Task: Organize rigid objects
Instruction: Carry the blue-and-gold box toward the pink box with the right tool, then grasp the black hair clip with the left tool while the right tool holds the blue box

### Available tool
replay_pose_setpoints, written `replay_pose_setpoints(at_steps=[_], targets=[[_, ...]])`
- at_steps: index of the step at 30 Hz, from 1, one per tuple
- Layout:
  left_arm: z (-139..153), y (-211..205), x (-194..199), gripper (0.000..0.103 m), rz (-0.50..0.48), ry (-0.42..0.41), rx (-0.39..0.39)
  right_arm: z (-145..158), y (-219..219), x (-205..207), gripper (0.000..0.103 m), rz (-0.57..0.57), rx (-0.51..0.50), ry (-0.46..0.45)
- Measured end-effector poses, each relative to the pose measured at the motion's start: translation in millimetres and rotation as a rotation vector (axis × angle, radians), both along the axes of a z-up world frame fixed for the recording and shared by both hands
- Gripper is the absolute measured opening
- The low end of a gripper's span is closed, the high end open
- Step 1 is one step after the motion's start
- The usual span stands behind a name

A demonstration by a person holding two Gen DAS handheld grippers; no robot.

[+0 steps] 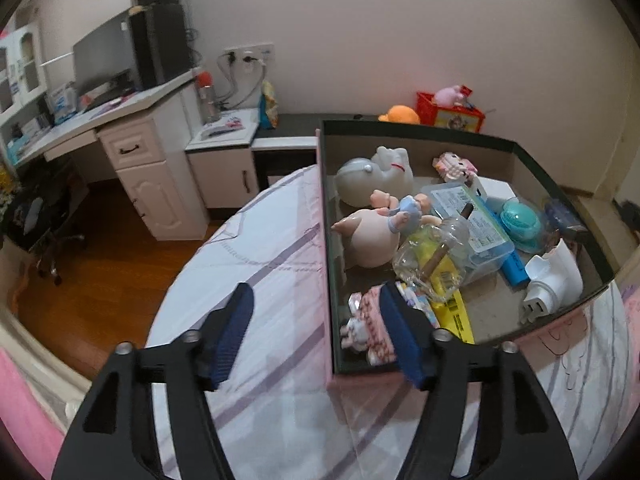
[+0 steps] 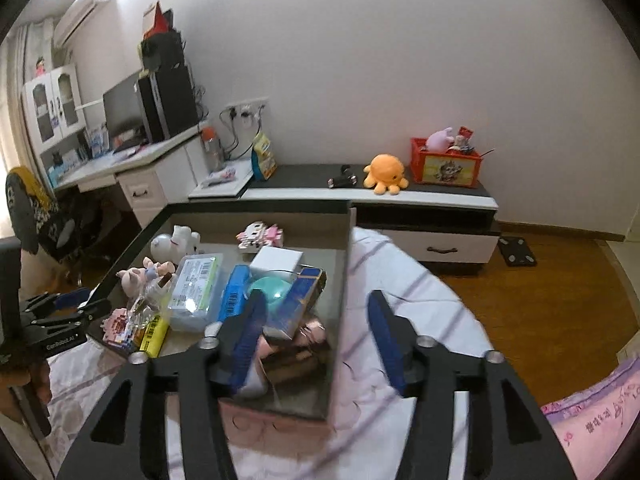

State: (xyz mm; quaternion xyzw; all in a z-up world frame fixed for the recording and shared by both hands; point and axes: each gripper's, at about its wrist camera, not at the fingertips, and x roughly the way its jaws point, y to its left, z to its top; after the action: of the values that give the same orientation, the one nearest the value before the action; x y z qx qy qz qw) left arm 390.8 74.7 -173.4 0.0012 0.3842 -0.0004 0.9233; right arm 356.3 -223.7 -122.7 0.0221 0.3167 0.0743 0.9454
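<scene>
Left wrist view: the left claw [image 1: 316, 336] stands spread over the near left wall of a shallow dark-rimmed cardboard box [image 1: 326, 248] that lies on a bed with a pink and purple striped sheet [image 1: 260, 264]. One blue pad is outside the box, the other inside, and neither presses on the wall. In the box lie a pale pink pig figurine [image 1: 370, 236], a white rounded animal figure [image 1: 374, 178], a clear glass bottle with yellow contents [image 1: 434, 256], a clear plastic case with a printed label [image 1: 468, 216], a teal round container [image 1: 520, 222] and a white plug adapter [image 1: 554, 280] at the near right.

Right wrist view: the right claw [image 2: 316, 340] is spread across the box's near right wall, its left pad inside and its right pad outside over the sheet, gripping nothing. A blue and gold carton [image 2: 298, 300] lies just beyond the left pad. The left claw shows at the box's left edge.
</scene>
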Motion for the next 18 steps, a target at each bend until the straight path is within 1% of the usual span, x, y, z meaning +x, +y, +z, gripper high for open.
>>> replay_pose_setpoints(at_steps=[1, 2, 3, 5, 7, 9, 10, 11, 13, 14, 15, 17, 18], targets=[[4, 0, -9, 0.082, 0.018, -0.018, -0.005, 0, -3, -6, 0.077, -0.011, -0.001, -0.007], [7, 0, -18, 0.086, 0.035, -0.034, -0.012, 0, -8, -14, 0.079, -0.016, -0.001, -0.019], [9, 0, -27, 0.091, 0.05, -0.048, -0.019, -1, -11, -19, 0.079, -0.021, 0.002, -0.024], [14, -3, -47, 0.096, 0.077, -0.071, -0.041, -6, -19, -27, 0.08, -0.039, 0.006, -0.009], [18, -13, -73, 0.101, 0.097, -0.09, -0.08, -13, -27, -35, 0.08, -0.053, 0.012, -0.008], [18, -25, -91, 0.103, 0.082, -0.092, -0.104, -18, -34, -40, 0.081, -0.059, 0.018, 0.009], [17, -32, -100, 0.103, 0.075, -0.093, -0.104, -22, -38, -43, 0.081, -0.056, 0.032, 0.015], [14, -45, -110, 0.103, 0.069, -0.086, -0.089, -23, -41, -45, 0.081, -0.055, 0.038, 0.019], [7, -63, -121, 0.103, 0.055, -0.055, -0.054, -25, -47, -49, 0.081, -0.056, 0.039, 0.023], [-1, -74, -127, 0.103, 0.06, -0.027, -0.042, -26, -49, -52, 0.081, -0.055, 0.042, 0.024], [-6, -80, -130, 0.103, 0.066, -0.006, -0.044, -27, -51, -53, 0.081, -0.052, 0.046, 0.025], [-20, -93, -136, 0.103, 0.054, 0.035, -0.073, -27, -55, -56, 0.081, -0.052, 0.05, 0.025], [-24, -97, -137, 0.103, 0.061, 0.054, -0.068, -27, -55, -56, 0.081, -0.047, 0.051, 0.028]])
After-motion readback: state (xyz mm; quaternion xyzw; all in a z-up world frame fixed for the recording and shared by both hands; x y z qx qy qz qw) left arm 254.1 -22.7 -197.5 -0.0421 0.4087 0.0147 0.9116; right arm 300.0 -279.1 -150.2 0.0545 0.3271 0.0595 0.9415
